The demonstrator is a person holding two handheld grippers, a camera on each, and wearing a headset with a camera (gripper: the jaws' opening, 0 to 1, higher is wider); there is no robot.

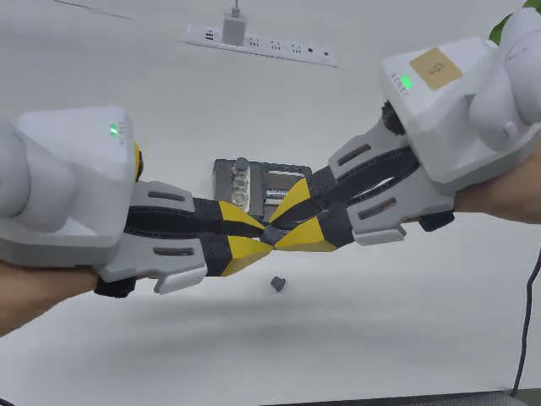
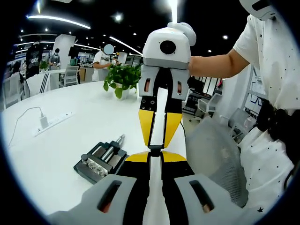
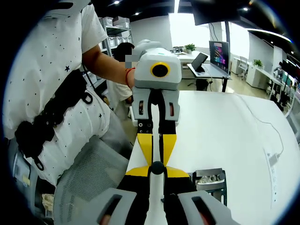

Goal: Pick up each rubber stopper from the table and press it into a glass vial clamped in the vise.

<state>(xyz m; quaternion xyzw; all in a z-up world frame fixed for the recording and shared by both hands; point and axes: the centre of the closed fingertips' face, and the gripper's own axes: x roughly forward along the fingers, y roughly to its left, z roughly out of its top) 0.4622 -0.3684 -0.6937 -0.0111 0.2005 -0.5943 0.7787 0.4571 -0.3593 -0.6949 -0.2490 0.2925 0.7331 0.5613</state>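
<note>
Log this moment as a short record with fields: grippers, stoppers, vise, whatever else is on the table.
left gripper: jaws closed to a point, tip to tip with the right one
right gripper: opposite, jaws likewise closed
held stopper: small dark piece pinched where both tips meet, above the table
loose stopper: lying on the table, nearer the person
vise: behind the grippers, glass vials in it
power strip: far side, a plug in it
</note>
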